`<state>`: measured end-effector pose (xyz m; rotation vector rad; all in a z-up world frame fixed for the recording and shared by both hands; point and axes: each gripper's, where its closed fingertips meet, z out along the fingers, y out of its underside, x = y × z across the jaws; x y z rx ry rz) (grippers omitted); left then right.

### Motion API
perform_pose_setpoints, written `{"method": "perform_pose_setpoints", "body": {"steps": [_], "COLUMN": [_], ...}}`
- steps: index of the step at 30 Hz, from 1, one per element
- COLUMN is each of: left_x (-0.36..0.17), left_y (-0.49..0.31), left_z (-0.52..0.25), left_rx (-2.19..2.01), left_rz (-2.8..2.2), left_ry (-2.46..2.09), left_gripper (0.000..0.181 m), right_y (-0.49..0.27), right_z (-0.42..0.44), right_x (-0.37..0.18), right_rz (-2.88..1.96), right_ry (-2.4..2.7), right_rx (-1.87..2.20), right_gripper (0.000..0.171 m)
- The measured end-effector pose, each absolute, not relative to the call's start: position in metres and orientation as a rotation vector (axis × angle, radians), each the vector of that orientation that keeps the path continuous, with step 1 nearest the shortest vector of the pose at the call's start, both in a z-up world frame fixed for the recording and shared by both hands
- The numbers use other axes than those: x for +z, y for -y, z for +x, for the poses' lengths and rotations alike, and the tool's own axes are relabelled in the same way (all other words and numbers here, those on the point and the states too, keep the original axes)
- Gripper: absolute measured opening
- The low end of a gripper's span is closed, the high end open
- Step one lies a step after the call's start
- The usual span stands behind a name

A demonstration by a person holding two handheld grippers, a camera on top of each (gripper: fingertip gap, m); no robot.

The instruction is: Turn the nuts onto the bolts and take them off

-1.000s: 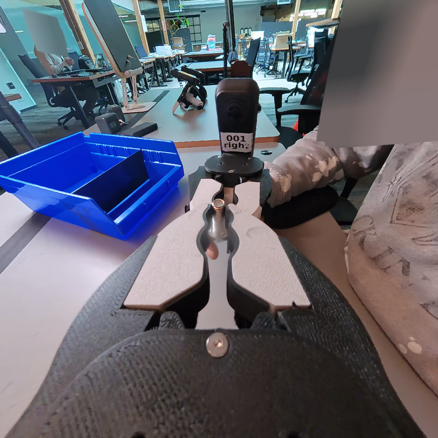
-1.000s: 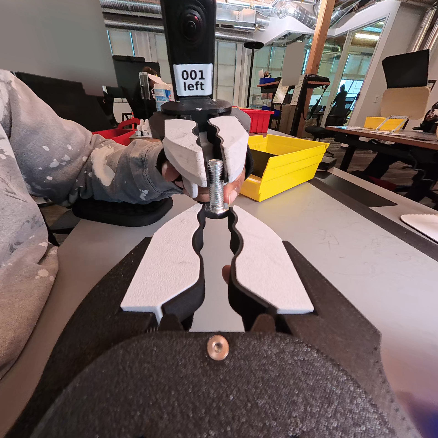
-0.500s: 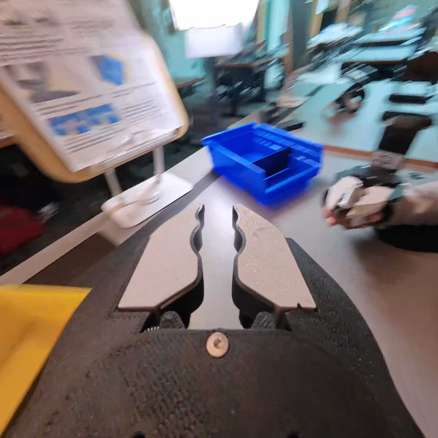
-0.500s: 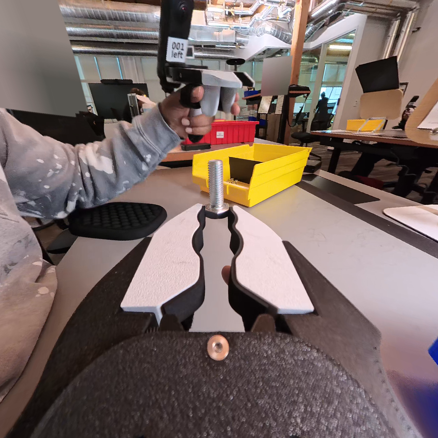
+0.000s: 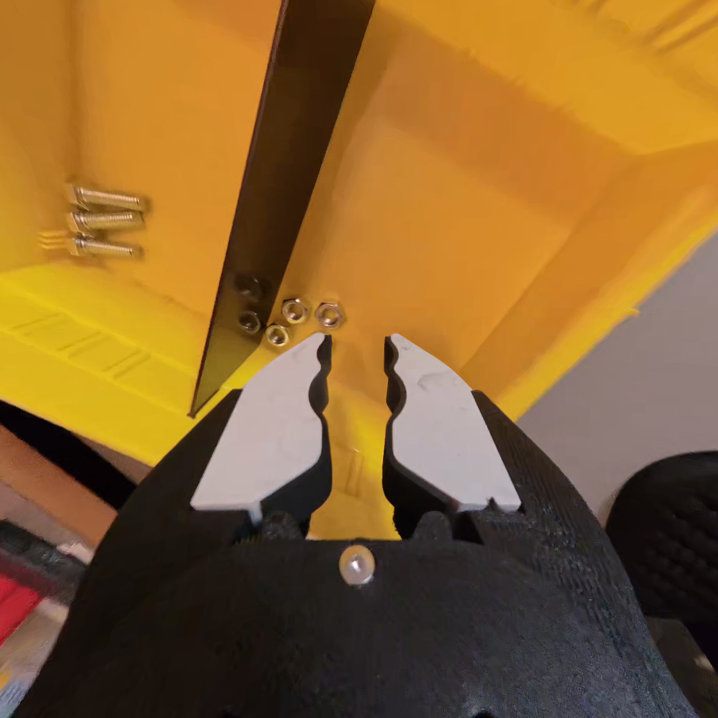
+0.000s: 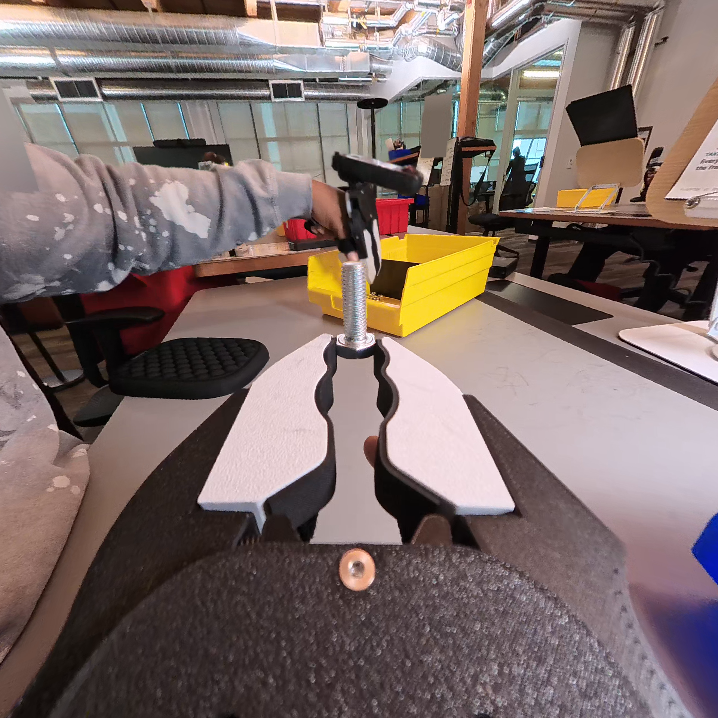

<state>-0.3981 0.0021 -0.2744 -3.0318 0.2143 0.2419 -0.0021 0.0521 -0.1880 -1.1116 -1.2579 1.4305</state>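
So the left gripper (image 5: 356, 341) had swung off the bolt (image 6: 353, 307) and dipped into the yellow bin (image 5: 447, 194), empty with its jaws narrowly apart, near three hex nuts (image 5: 295, 311). Probably fetching one, though it's blurry. The right gripper (image 6: 355, 344) was clamped on the bolt's head, holding it upright.

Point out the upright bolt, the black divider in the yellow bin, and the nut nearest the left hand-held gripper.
upright bolt (image 6: 353, 301): right wrist view, mid threaded shank.
black divider (image 5: 295, 163): left wrist view, middle of its face.
nut (image 5: 330, 314): left wrist view, its rim, rightmost of three.
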Motion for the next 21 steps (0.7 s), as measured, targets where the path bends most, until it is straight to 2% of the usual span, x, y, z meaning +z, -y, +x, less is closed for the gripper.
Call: {"method": "perform_pose_setpoints", "body": {"steps": [1, 7, 11, 21], "left_x": [-0.282, -0.310, -0.321, -0.322], "left_y": [-0.001, 0.002, 0.006, -0.042], "left_z": [-0.404, -0.420, -0.421, -0.371], "left_rx": [0.268, 0.288, 0.284, 0.084], "left_rz": [-3.092, -3.287, -3.350, -3.105], "left_ry": [-0.193, -0.099, -0.085, -0.280], "left_gripper": [0.026, 0.025, 0.019, 0.019], "right_y": [-0.053, -0.056, -0.061, -0.061], "right_z": [-0.002, 0.001, 0.004, 0.005], "right_x": [-0.189, -0.187, -0.185, -0.185], "right_rz": [-1.115, -1.112, -1.113, -1.113], "right_ry": [1.257, 1.252, 1.237, 1.240], "right_rx": [1.432, 1.429, 1.441, 1.448], "right_gripper": [0.018, 0.018, 0.018, 0.018]}}
